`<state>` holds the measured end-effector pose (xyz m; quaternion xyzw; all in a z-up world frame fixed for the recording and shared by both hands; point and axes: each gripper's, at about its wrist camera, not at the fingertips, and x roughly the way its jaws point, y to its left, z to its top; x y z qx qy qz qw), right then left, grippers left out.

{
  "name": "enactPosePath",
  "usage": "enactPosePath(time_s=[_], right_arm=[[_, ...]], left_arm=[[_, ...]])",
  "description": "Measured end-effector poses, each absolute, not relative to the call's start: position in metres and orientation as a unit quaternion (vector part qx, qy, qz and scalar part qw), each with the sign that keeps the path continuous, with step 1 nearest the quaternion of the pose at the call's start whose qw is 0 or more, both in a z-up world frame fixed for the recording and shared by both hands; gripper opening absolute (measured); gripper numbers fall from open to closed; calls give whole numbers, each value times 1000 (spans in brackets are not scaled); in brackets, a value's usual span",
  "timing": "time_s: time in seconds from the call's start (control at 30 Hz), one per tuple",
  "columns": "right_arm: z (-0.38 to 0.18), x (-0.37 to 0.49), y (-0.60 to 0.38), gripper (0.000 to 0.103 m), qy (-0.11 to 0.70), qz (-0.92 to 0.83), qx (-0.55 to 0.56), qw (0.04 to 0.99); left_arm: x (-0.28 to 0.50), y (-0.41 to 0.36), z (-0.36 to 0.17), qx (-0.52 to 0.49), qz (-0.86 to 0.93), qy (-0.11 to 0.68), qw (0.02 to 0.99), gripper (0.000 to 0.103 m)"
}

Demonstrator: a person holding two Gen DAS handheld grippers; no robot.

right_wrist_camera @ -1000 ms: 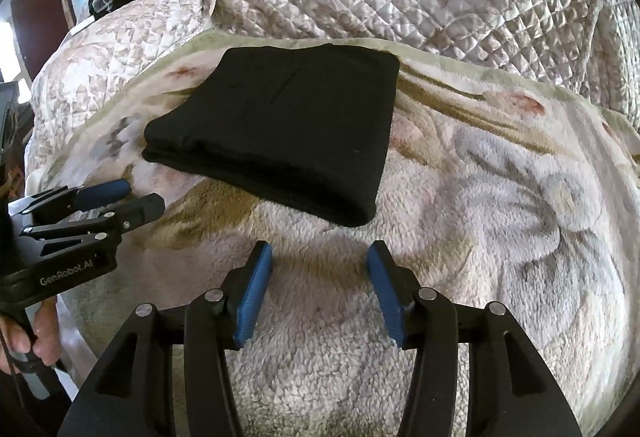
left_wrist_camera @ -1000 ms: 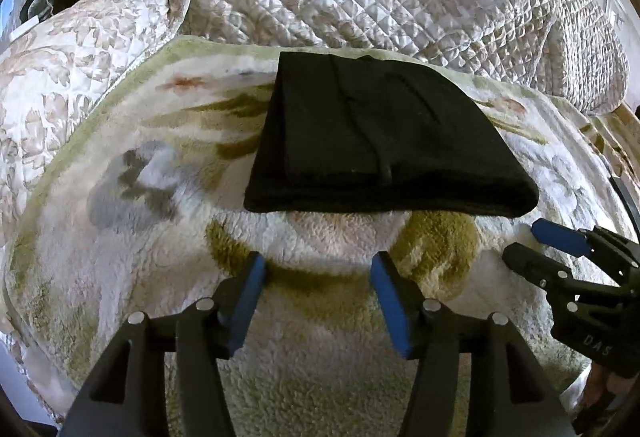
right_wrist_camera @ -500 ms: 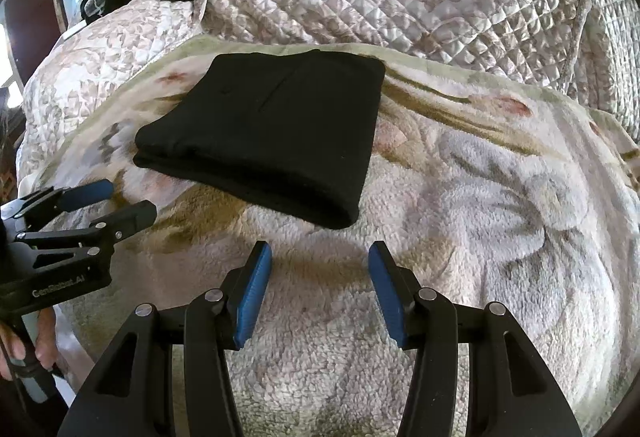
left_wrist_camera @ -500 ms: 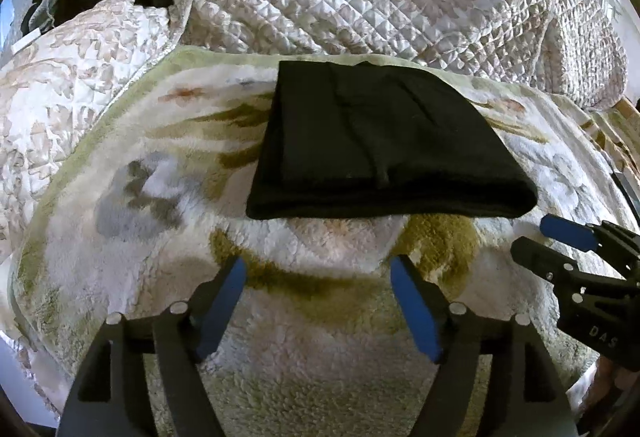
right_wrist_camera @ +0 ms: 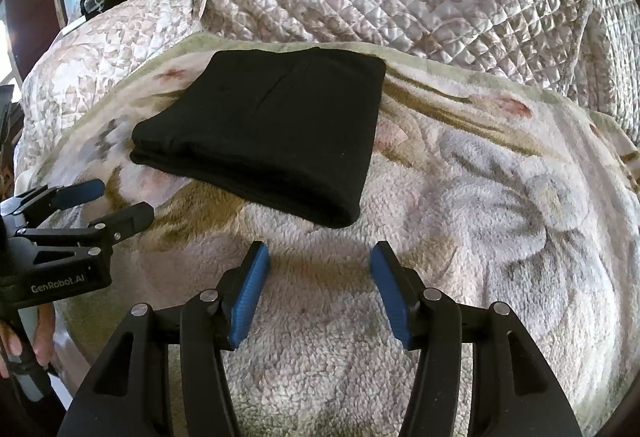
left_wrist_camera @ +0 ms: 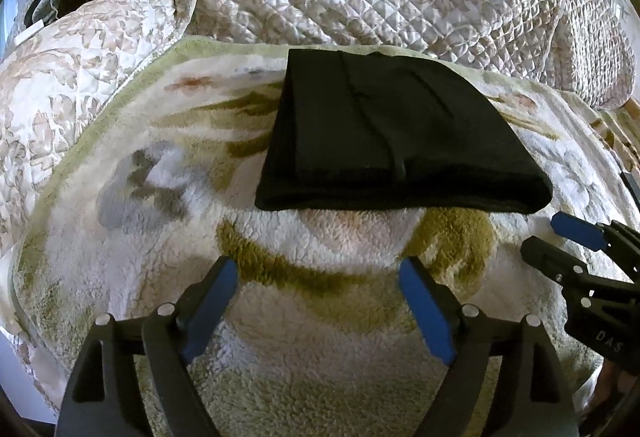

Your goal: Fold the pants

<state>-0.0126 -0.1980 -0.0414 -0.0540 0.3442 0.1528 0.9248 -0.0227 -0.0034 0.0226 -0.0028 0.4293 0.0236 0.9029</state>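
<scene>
With the left gripper (left_wrist_camera: pixel 318 279) spread wide and empty, the folded black pants (left_wrist_camera: pixel 396 135) lie flat on the fleece blanket (left_wrist_camera: pixel 120 245), long axis left-to-right, thick fold nearest, bare blanket around, right gripper (right_wrist_camera: pixel 320 263) likewise parted, empty.

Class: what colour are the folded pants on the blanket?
Plain black pants; clearest in the left wrist view.

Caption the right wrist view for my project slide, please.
Folded black pants lie on a floral fleece blanket, both tongs open, right, left.
</scene>
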Motion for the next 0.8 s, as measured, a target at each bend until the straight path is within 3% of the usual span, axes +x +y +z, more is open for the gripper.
enactPosePath(time_s=[0.8], right_arm=[[-42, -13, -196, 60, 342, 155, -58, 925]], left_arm=[[-21, -3, 21, -2, 23, 431, 902, 88]])
